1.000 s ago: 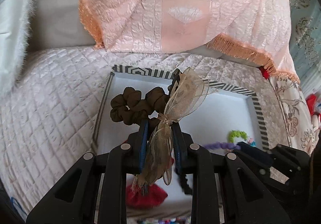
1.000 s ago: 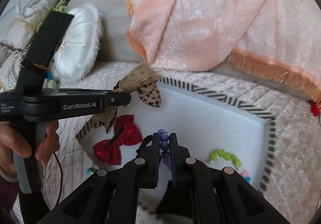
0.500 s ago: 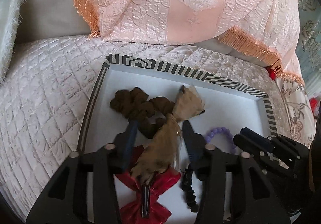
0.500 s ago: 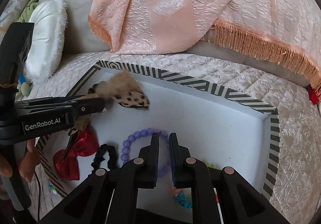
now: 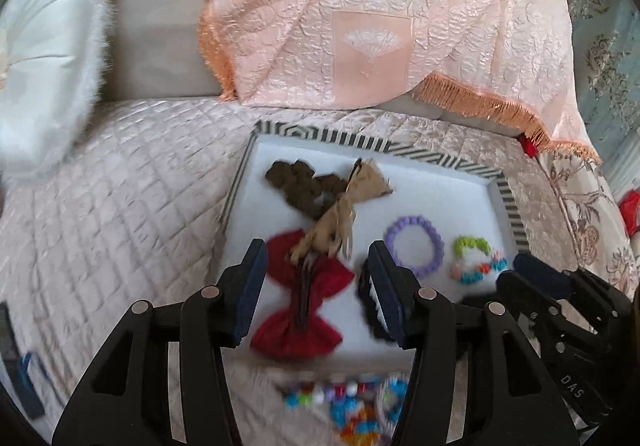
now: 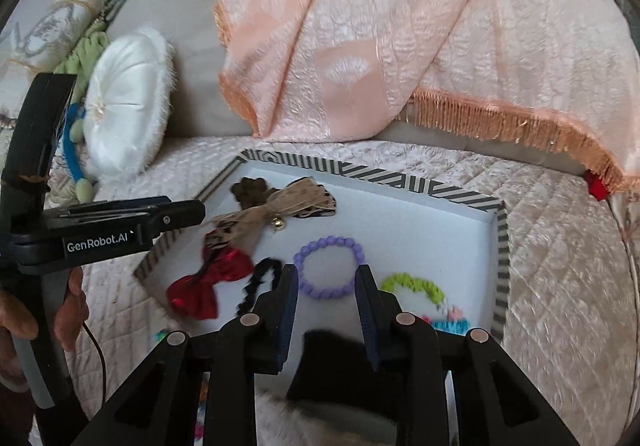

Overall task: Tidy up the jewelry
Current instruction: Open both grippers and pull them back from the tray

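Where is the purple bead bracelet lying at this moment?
The purple bead bracelet lies flat in the striped tray, right of the black scrunchie and left of the green bracelet.

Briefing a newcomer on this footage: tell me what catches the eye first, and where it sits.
The white tray with its striped rim lies on the quilted cover, strewn with accessories: a red bow at its near left, a purple bead bracelet in the middle, a tan ribbon bow over a brown scrunchie at the back. Both grippers, left gripper and right gripper, hover with jaws open. Behind hangs a fringed peach throw.
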A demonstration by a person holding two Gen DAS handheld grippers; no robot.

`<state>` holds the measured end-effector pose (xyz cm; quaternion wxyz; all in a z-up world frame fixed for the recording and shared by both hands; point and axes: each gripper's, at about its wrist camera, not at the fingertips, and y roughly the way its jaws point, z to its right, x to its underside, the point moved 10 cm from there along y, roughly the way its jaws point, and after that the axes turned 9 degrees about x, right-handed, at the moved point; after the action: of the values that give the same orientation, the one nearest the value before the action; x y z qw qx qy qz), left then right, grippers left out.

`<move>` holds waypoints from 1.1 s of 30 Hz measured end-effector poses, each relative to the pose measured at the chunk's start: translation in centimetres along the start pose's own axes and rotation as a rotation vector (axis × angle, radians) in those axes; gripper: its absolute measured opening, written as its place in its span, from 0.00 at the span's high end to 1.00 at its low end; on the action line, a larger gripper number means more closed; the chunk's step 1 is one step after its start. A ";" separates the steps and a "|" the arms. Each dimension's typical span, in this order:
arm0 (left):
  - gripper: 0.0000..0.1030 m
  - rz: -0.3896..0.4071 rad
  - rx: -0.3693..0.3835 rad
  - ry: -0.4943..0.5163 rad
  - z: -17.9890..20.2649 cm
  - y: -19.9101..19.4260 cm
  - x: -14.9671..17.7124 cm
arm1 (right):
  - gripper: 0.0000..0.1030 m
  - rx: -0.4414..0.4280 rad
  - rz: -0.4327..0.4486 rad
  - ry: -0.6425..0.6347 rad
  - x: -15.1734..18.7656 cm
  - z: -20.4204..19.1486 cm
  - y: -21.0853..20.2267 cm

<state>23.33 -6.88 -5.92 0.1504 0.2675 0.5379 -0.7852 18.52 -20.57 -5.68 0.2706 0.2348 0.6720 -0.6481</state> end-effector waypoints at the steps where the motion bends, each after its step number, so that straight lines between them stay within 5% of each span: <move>1: 0.49 0.007 -0.010 0.004 0.1 -0.6 0.5 | 0.73 0.001 0.003 0.000 0.3 -0.2 -0.6; 12: 0.49 0.079 -0.115 0.018 0.0 -6.5 5.9 | 0.71 -0.006 0.024 0.018 4.4 -2.3 -5.5; 16: 0.49 0.090 -0.134 0.015 0.1 -8.1 7.8 | 0.63 -0.008 0.036 0.017 5.3 -3.0 -7.0; 33: 0.49 0.138 -0.157 0.018 1.2 -11.7 11.3 | 0.63 -0.006 0.059 -0.005 7.7 -4.3 -10.8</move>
<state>7.72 -2.96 -3.20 0.2199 0.2982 0.5792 -0.7261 5.33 -17.11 -2.71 0.2918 0.2524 0.6661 -0.6384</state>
